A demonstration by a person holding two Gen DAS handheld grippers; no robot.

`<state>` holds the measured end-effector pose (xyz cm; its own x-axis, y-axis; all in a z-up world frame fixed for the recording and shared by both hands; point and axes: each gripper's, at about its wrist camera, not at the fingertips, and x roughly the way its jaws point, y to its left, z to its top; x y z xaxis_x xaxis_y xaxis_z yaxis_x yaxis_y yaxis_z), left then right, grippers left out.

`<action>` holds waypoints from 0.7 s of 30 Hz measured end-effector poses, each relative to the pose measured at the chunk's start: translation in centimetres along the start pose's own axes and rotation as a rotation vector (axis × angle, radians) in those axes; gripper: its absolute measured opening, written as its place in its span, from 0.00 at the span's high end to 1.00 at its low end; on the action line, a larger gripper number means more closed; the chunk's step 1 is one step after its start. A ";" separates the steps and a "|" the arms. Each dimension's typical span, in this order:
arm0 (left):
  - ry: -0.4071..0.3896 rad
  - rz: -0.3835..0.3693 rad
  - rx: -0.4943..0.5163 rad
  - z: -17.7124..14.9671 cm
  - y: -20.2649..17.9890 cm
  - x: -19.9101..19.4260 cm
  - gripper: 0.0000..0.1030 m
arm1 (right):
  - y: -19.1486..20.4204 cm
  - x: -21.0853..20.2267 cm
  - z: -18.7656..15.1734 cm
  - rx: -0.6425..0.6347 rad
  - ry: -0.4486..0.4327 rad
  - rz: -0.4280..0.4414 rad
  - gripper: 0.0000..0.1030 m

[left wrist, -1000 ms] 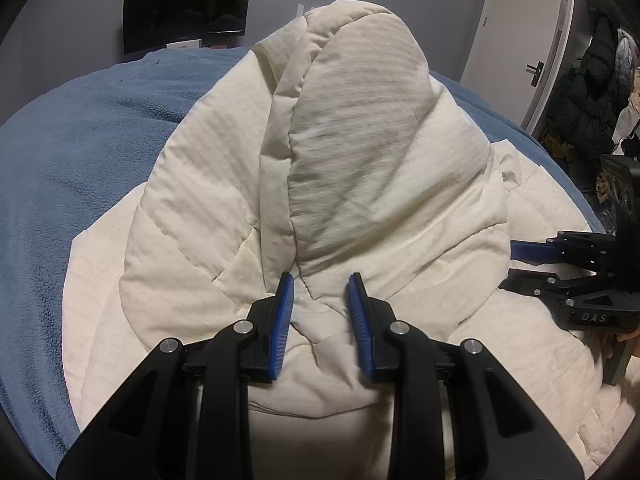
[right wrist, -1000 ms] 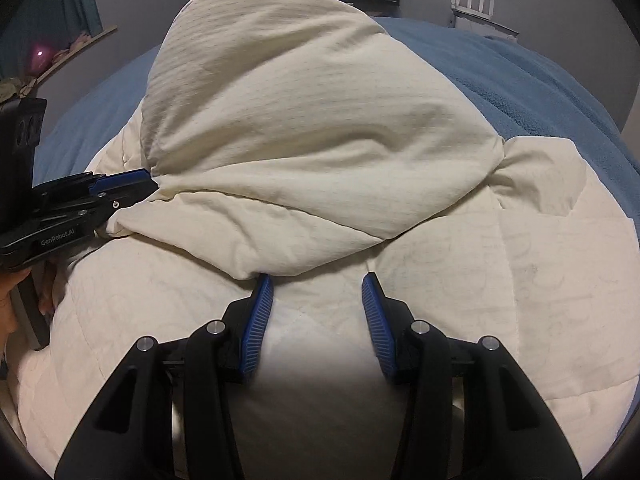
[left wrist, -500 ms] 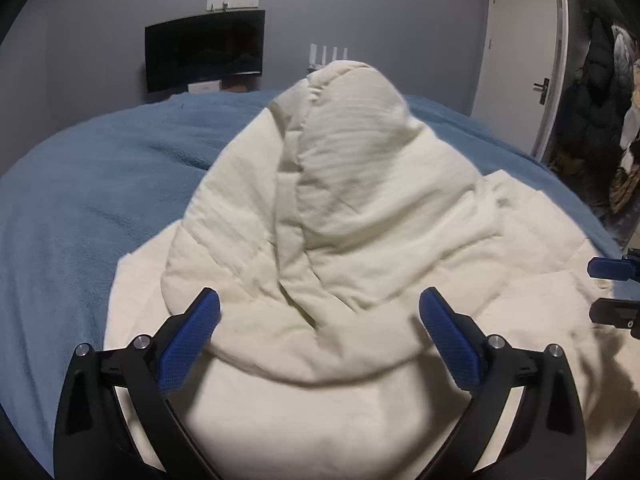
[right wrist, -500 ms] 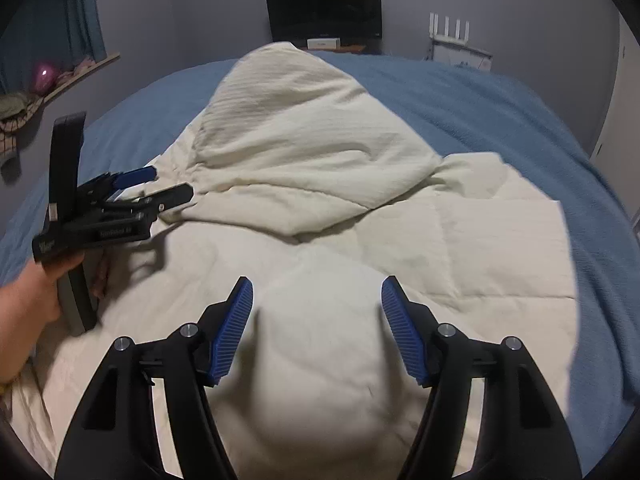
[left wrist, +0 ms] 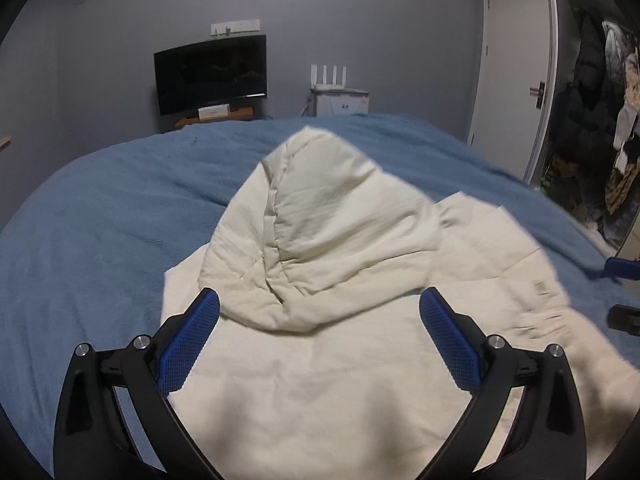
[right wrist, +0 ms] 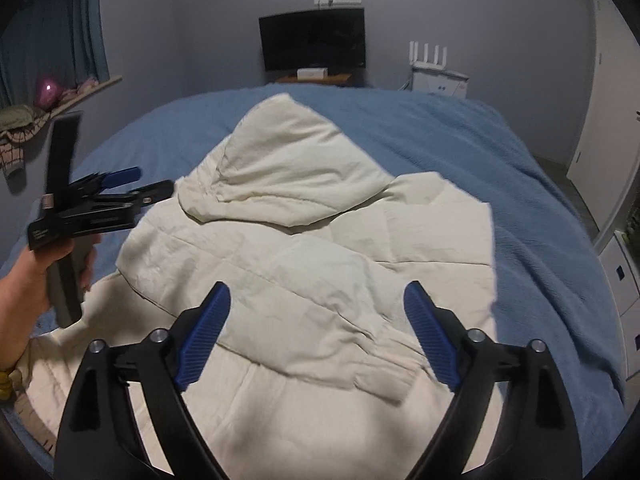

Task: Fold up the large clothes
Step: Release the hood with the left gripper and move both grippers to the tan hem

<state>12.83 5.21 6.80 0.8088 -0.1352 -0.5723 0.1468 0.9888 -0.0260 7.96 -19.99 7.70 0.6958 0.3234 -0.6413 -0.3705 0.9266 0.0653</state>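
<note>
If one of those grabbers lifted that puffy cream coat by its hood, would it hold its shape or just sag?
The cream coat would probably sag: its hood lies slumped and creased on the blue blanket. Quilted, puffy panels suggest it is light for its bulk. The loose sleeve cuff would likely dangle.

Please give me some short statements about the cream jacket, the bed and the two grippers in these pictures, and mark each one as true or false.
1. The cream quilted hooded jacket lies on a blue fleece bed cover. True.
2. The left gripper is clamped on the jacket's hood. False: its jaws stand wide apart and the blue pads touch no cloth.
3. The right gripper holds nothing. True: its jaws are opening, with only the jacket lying below them.
4. The black monitor lies on the bed. False: it stands at the grey wall beyond the bed.
5. The hood points toward the monitor. True.
</note>
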 end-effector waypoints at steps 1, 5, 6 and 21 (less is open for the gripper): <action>0.000 -0.004 -0.002 0.1 -0.4 -0.8 0.06 | -0.2 -0.8 -0.1 0.003 -0.014 -0.004 0.13; -0.011 0.028 0.047 0.7 -2.7 -5.7 0.06 | -0.8 -4.4 -0.1 0.008 -0.078 -0.020 0.09; -0.016 0.036 0.062 0.8 -3.1 -6.5 0.06 | -0.8 -5.0 -0.1 0.008 -0.087 -0.020 0.09; 0.062 0.137 0.075 -4.0 -4.0 -19.0 0.06 | -3.9 -15.2 -6.2 0.047 -0.072 -0.088 0.08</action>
<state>-5.35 4.03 14.52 0.7880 0.0073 -0.6156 0.0811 0.9900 0.1155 -4.94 -29.70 12.47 0.7676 0.2514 -0.5896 -0.2778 0.9595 0.0476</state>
